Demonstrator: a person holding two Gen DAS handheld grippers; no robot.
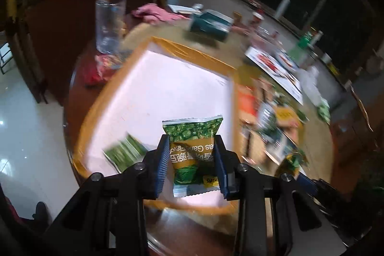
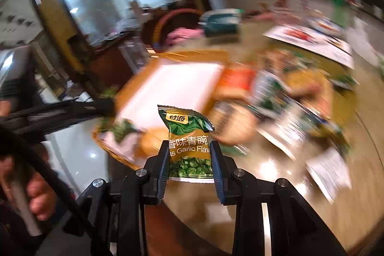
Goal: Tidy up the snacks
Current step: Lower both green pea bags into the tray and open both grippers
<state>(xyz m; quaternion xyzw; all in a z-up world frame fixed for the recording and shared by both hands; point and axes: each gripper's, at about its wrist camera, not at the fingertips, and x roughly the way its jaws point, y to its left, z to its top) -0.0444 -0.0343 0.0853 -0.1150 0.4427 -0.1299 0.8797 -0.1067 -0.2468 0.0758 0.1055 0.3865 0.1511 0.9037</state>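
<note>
A: Status?
B: Left tool (image 1: 192, 160) is clamped on a pea packet (image 1: 193, 148) above the box (image 1: 192, 54). Right tool (image 2: 189, 164) pinches another packet (image 2: 189, 148), short of the box.
A: Why hold both?
B: I guess both drop in the box, off the bench (image 2: 312, 196).

Your tray (image 1: 153, 44) sits on the counter (image 1: 240, 44), one snack packet (image 1: 124, 154) lying in its near left corner. A glass (image 1: 109, 25) stands beyond the tray's left side; loose packets (image 1: 276, 116) crowd the counter to its right.
</note>
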